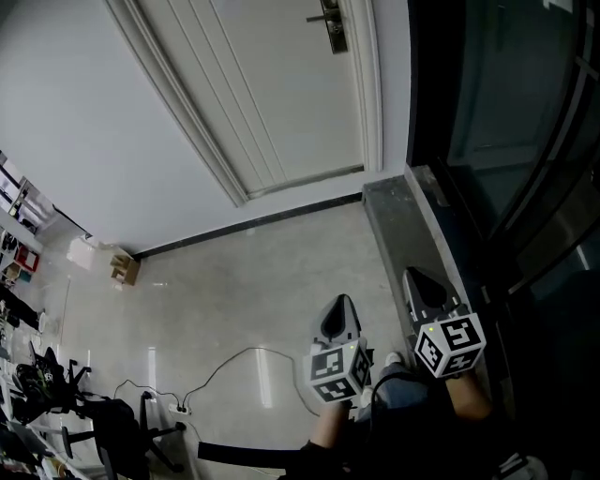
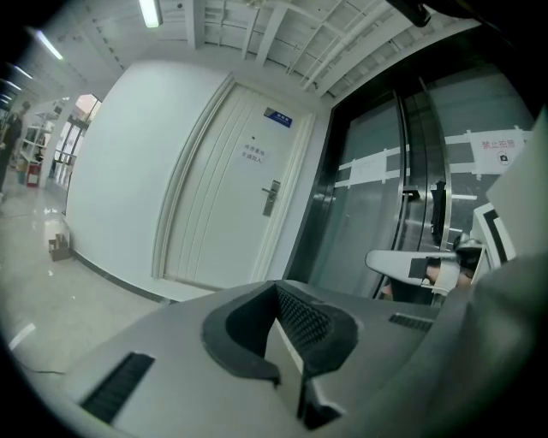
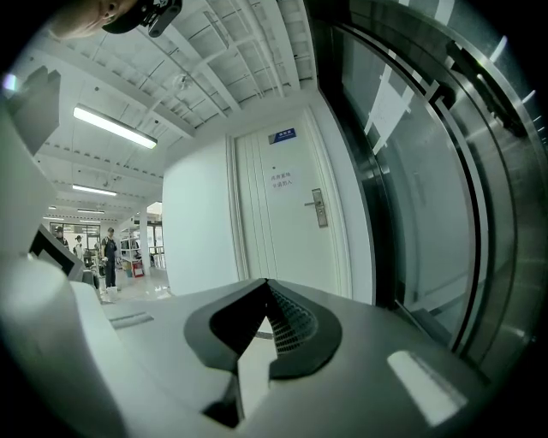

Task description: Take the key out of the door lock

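Key is too small to make out from this range; it would sit in the lock (image 1: 335, 28), a metal plate with a handle (image 1: 317, 17) on the right edge of the white door (image 1: 281, 103), which stands shut. Both gripper views show the same plate well ahead, below a blue sign (image 2: 278, 118), so the task's thing is well apart from either tool. The left gripper (image 1: 341, 305) is held low in front of the person, jaws pressed together with nothing between them, and the right gripper (image 1: 424, 279) just beside it is closed the same way, also empty. Carrying them clenched and close to the body likely suits walking, since neither has anything to grasp yet. Both point toward the door, which suggests the approach is the step in hand and the task has barely begun. Pale floor (image 1: 253, 291) lies between the person and the door. A dark glass wall (image 1: 506, 141) with a stone ledge (image 1: 403, 225) at its foot runs along the right, so the right gripper has little room on that side. Farther left, a box (image 1: 124, 268) sits against the wall and a cable (image 1: 234, 361) trails over the floor, both off the direct line.
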{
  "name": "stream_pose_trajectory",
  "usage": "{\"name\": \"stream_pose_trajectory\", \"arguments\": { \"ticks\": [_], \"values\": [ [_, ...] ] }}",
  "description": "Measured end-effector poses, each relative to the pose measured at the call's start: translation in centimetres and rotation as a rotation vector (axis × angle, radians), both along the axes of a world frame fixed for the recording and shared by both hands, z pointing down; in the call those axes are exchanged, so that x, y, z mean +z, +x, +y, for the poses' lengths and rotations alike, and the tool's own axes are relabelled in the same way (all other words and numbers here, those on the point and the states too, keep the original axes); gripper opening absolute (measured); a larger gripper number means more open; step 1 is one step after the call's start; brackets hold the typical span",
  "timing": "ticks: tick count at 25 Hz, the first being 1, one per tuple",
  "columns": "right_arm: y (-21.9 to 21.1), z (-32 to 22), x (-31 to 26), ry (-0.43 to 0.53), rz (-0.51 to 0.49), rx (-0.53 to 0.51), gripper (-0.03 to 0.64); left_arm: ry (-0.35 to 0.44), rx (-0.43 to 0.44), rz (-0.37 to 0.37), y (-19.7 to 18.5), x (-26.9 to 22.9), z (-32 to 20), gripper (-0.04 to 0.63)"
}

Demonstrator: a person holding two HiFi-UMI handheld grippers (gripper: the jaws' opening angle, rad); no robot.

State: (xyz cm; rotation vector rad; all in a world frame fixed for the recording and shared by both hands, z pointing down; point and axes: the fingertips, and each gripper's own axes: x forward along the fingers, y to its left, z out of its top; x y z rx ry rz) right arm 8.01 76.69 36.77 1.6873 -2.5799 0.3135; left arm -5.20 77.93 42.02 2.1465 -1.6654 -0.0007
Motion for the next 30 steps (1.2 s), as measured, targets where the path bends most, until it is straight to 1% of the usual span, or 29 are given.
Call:
{"name": "stream_pose_trajectory", "arguments": {
  "ticks": [4,7,14,19,22,26,30],
  "values": [
    [-0.5,-3.0,0.9,0.006,-0.004,-0.011,0.002,-0.009,-0.018,0.009,-0.5,1.0,-2.7,0.0],
    [-0.6,-6.9,1.3,-0.008,-0.005,-0.036,0.002,-0.018,-0.023,-0.003,-0.3,1.3,-6.2,0.0],
    [0.0,-16.6,-0.2,0.014,0.014,-0.093,0.002,0.008,-0.036,-0.009,1.3,-0.7,-15.9,0.0],
    [1.8,-22.4,-0.9,0.023,0.013,-0.107,0.002,0.012,-0.024,-0.008,3.7,-1.3,-21.6,0.0],
    [2.5,-25.0,-0.7,0.012,0.006,-0.117,0.002,0.016,-0.022,-0.001,4.7,-1.5,-24.1,0.0],
    [2.8,-27.3,0.4,-0.015,0.007,-0.129,0.002,-0.013,-0.019,-0.001,5.3,-0.5,-26.3,0.0],
    [2.9,-29.7,1.1,-0.024,0.004,-0.121,0.002,-0.025,-0.015,-0.034,5.2,0.2,-28.7,0.0]
  ]
}}
